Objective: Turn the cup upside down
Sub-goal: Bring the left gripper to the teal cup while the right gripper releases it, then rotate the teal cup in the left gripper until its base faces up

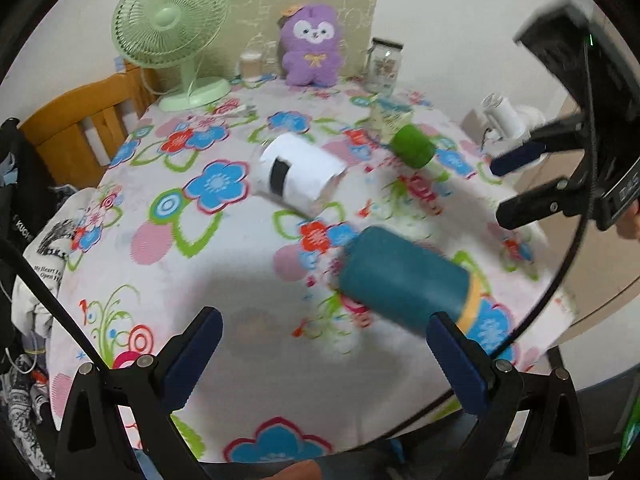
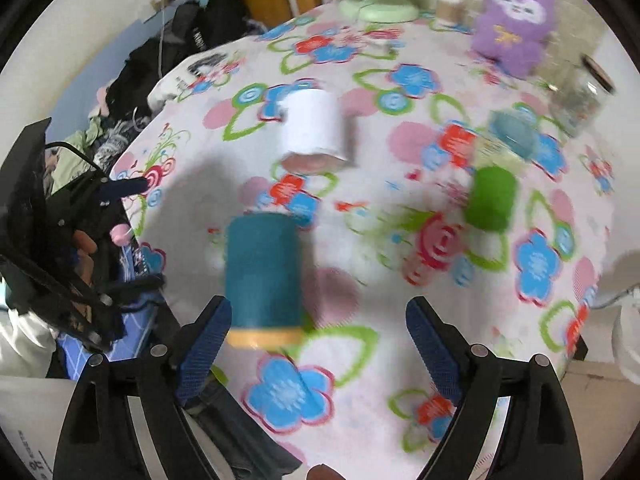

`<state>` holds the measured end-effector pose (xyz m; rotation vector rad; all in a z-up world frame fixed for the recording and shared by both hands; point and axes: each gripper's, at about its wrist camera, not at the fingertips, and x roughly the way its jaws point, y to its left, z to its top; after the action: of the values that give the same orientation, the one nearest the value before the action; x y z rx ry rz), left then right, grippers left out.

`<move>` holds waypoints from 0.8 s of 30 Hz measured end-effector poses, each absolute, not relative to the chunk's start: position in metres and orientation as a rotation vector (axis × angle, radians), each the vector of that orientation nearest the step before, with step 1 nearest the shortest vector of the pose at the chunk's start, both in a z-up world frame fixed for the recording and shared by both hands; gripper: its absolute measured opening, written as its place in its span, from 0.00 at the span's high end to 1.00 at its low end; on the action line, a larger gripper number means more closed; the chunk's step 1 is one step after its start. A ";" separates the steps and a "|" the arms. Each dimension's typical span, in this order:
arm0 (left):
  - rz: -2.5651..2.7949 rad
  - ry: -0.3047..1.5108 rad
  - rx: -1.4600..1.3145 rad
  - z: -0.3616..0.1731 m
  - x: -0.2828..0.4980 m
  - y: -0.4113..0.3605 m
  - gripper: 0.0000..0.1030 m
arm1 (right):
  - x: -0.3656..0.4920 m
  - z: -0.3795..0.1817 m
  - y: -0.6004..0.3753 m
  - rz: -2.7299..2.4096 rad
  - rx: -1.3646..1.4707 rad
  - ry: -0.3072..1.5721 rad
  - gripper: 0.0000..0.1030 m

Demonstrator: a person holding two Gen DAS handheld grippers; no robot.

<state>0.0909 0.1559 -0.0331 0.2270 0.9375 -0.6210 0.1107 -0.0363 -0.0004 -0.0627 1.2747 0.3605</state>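
With the fingers of both the left gripper (image 1: 324, 354) and right gripper (image 2: 320, 344) spread wide and empty, we should square up on the teal cup (image 2: 262, 274) lying on the desk (image 2: 376, 408).

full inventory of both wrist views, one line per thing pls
teal cup: 1, teal with yellow band, on its side, near table edge
white cup: 1, white with black patch, on its side, table centre
green cup: 1, green, right of white cup
fan: 1, pale green, back left
plush toy: 1, purple, back centre
paper cup: 1, tan and white, beside plush
glass jar: 1, clear, dark lid, back right
tablecloth: 1, white floral
clothes pile: dark, off table's left
left gripper: open, empty
right gripper: open, empty
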 end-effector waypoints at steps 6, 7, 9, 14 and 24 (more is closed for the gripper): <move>-0.643 0.932 0.146 -0.020 0.093 0.150 0.00 | 0.063 -0.013 -0.106 0.309 0.038 1.250 0.12; -0.634 0.935 0.136 -0.020 0.094 0.149 0.00 | 0.052 -0.015 -0.116 0.309 0.059 1.245 0.12; -0.600 0.950 0.098 -0.025 0.098 0.143 0.00 | 0.033 -0.019 -0.129 0.302 0.102 1.224 0.12; -0.513 1.065 -0.047 -0.054 0.108 0.129 0.00 | -0.005 -0.030 -0.146 0.273 0.185 1.173 0.12; -0.263 1.273 -0.222 -0.080 0.121 0.107 0.00 | -0.024 -0.074 -0.171 0.276 0.300 1.172 0.12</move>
<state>0.1209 0.1066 -0.0802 -0.2219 1.2727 -0.2628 -0.0241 -0.1708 -0.0741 0.2996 1.1724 0.2758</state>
